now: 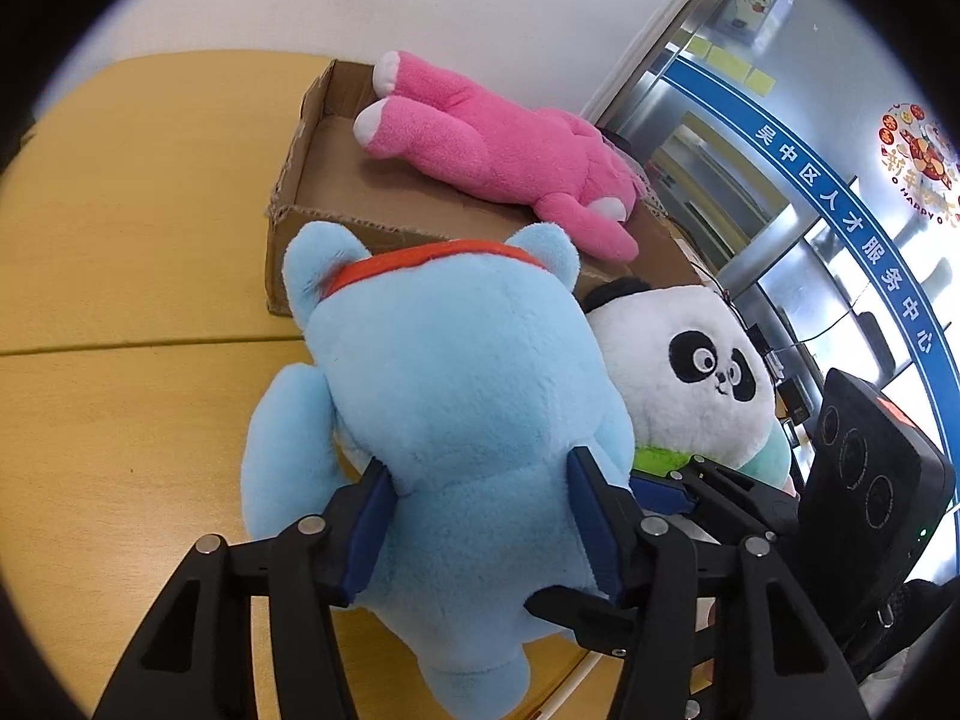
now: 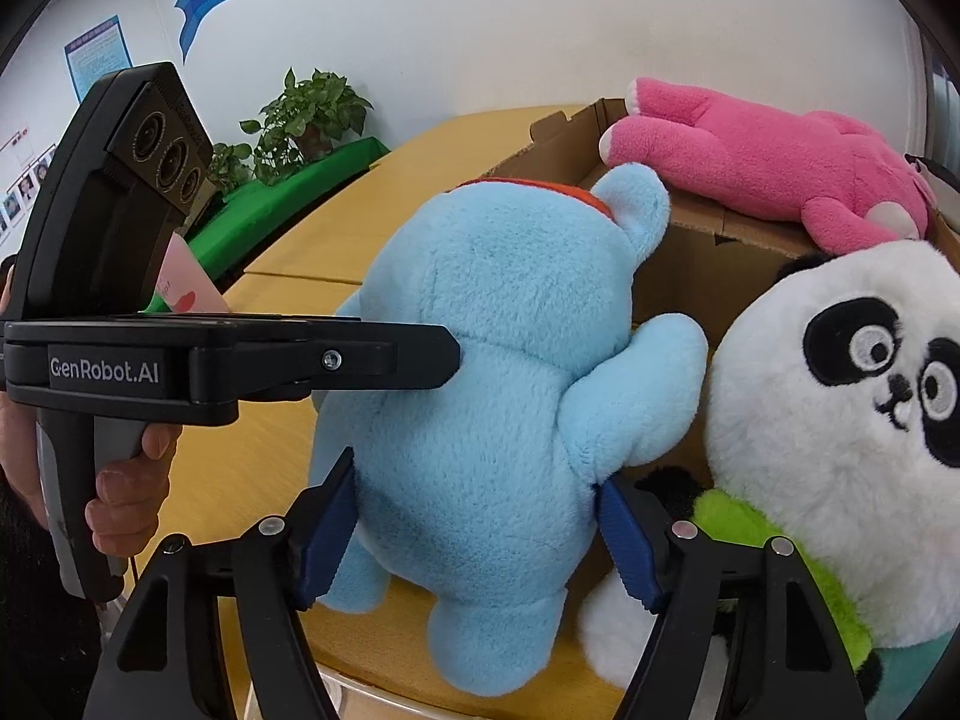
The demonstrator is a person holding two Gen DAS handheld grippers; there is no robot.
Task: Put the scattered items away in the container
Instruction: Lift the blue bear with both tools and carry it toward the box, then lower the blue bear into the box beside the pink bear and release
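Observation:
A light blue plush (image 1: 456, 372) with an orange collar stands with its back to both cameras, against the near wall of an open cardboard box (image 1: 288, 180). My left gripper (image 1: 477, 468) is shut on its body, both blue pads sunk into the fur. In the right wrist view my right gripper (image 2: 474, 480) grips the same blue plush (image 2: 504, 324) lower down, pads against both flanks. A pink plush (image 2: 768, 162) lies face down across the box (image 2: 690, 264). A panda plush (image 2: 840, 420) in green clothing sits on the table right of the blue one.
The box stands on a yellow wooden table (image 1: 120, 240) near a white wall. A glass door (image 1: 780, 180) with blue lettering is at the right. A person's hand (image 2: 132, 480) holds the left gripper's handle. A potted plant (image 2: 312, 108) and green cloth (image 2: 288, 204) lie beyond.

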